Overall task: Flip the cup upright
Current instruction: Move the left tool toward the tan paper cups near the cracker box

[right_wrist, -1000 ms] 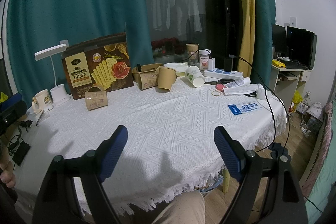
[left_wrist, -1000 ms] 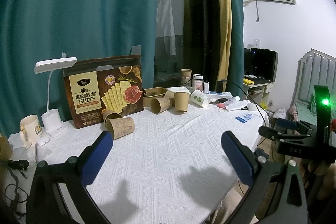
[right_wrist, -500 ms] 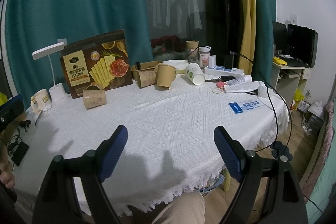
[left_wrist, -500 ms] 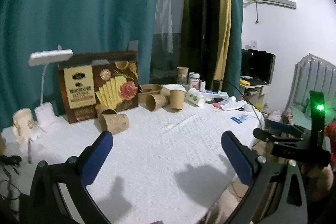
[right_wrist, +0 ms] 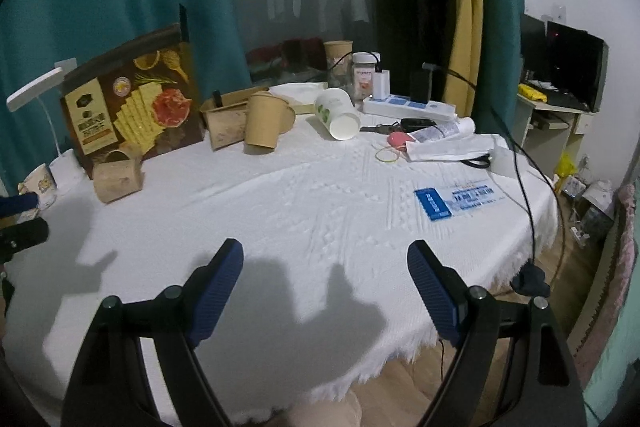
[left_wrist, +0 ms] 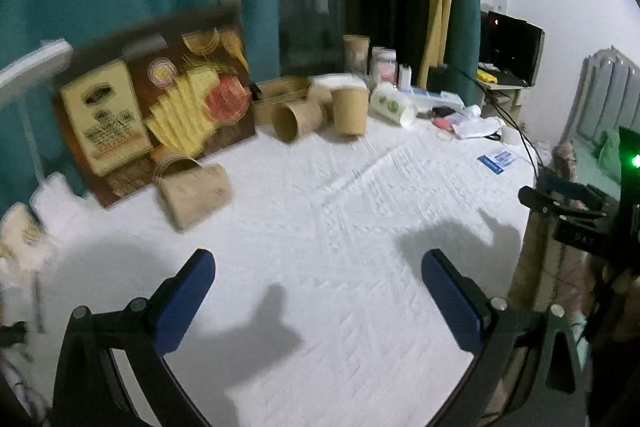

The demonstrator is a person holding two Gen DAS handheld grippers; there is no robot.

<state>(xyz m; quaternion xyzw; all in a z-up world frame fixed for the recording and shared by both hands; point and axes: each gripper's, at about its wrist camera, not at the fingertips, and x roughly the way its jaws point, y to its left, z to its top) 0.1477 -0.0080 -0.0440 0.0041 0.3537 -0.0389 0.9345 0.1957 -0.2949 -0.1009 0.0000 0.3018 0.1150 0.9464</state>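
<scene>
A brown paper cup point(left_wrist: 194, 193) lies on its side on the white tablecloth, in front of the cracker box; it also shows in the right wrist view point(right_wrist: 118, 177). Another brown cup point(left_wrist: 298, 121) lies on its side further back. A brown cup point(left_wrist: 351, 111) stands beside it, also in the right wrist view point(right_wrist: 264, 125). A white cup point(right_wrist: 336, 113) lies tipped over. My left gripper point(left_wrist: 318, 283) is open and empty above the cloth, short of the near cup. My right gripper point(right_wrist: 325, 277) is open and empty near the table's front edge.
A cracker box point(left_wrist: 156, 107) stands at the back left with a white desk lamp point(right_wrist: 34, 93) and a mug point(right_wrist: 40, 183). A cardboard tray point(right_wrist: 224, 119), jar point(right_wrist: 362, 75), power strip point(right_wrist: 408, 105), papers and a blue card point(right_wrist: 456, 199) lie to the right. Cables hang off the right edge.
Both grippers have moved forward and lower over the table. The left view has swung toward the lying cup, which is now closer. Both stay open and empty.
</scene>
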